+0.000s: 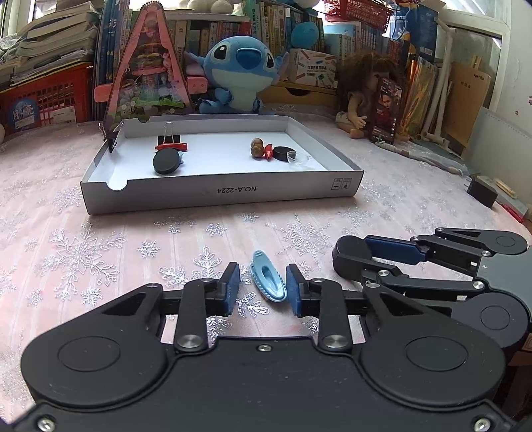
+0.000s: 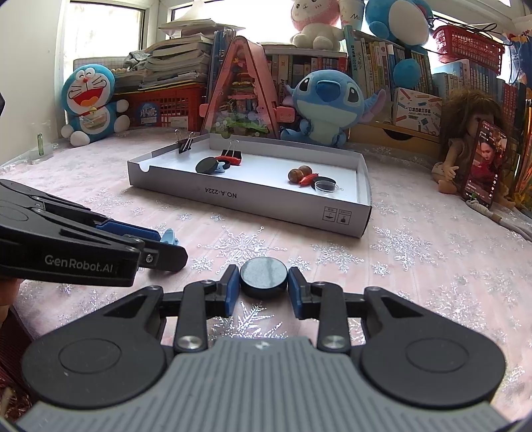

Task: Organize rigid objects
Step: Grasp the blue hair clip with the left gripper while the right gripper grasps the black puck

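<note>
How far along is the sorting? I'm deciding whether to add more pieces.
Done: binder clips, red clips, walnuts and discs already lie in the white tray. In hand: the right gripper brackets a black disc; the left gripper straddles a blue clip, jaws open. Left: both must reach the tray.

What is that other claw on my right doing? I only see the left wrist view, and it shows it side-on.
Observer: In the right wrist view, the right claw has a black disc sitting between its blue pads.
Operator: Any toys I'm missing?
Observer: Yes, a Doraemon plush sits at the far left, past the tray.
Operator: Anything else?
Observer: A white and pink bunny plush sits on top of the books.
</note>
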Motion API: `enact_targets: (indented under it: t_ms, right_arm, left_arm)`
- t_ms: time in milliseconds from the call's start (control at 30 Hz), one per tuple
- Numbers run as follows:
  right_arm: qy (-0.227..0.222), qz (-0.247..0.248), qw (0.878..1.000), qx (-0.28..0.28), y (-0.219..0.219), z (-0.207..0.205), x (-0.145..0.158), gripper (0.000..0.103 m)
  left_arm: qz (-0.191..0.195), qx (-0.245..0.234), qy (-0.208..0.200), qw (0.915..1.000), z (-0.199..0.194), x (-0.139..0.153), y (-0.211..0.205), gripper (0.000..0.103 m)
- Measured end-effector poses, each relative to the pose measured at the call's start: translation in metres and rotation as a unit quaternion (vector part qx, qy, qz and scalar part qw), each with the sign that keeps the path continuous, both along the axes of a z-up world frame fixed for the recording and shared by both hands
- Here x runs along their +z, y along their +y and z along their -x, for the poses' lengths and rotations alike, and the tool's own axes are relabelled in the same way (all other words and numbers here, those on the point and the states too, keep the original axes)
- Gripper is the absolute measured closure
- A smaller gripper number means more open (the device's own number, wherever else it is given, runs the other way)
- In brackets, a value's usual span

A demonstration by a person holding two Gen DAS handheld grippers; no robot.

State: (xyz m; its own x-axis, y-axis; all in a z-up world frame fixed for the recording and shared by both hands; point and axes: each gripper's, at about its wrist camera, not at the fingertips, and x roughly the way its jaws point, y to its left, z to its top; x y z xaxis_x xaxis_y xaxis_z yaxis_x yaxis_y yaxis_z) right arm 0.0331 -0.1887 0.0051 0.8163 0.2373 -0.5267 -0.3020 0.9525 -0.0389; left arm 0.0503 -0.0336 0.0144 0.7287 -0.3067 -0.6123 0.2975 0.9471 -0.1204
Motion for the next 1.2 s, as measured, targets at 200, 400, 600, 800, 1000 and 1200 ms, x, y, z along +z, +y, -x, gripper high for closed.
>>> enact_targets:
  t_ms: [200,400,600,800,1000,1200]
  right_arm:
    - [-0.001,0.0,1.0,0.0,0.0,0.0,0.0,0.065]
    - [0.0,-0.001,1.0,0.0,0.001,0.0,0.0,0.065]
    - [-0.002,-0.001,1.0,-0.003,0.003,-0.001,0.0,0.065]
    - [-0.003,-0.004,1.0,-0.011,0.0,0.0,0.0,0.065]
    - [-0.005,-0.009,1.0,-0.02,-0.004,0.0,0.0,0.065]
    - [-0.005,-0.018,0.999,-0.027,-0.005,-0.001,0.0,0.065]
  left_arm:
    - [-0.024,-0.002,-0.006,0.9997,0.006,0.001,0.011,0.073]
    - [-0.032,0.02,-0.006,0.9993,0.006,0.002,0.026,0.07]
    - [-0.011,0.018,-0.008,0.9997,0.009,0.005,0.023,0.054]
    - [0.005,0.035,-0.014,0.9993,0.005,0.002,0.01,0.044]
    - [-0.008,0.048,-0.022,0.9986,0.0,-0.004,0.001,0.055]
    - [-0.019,0.043,-0.025,0.9986,0.0,-0.002,-0.003,0.067]
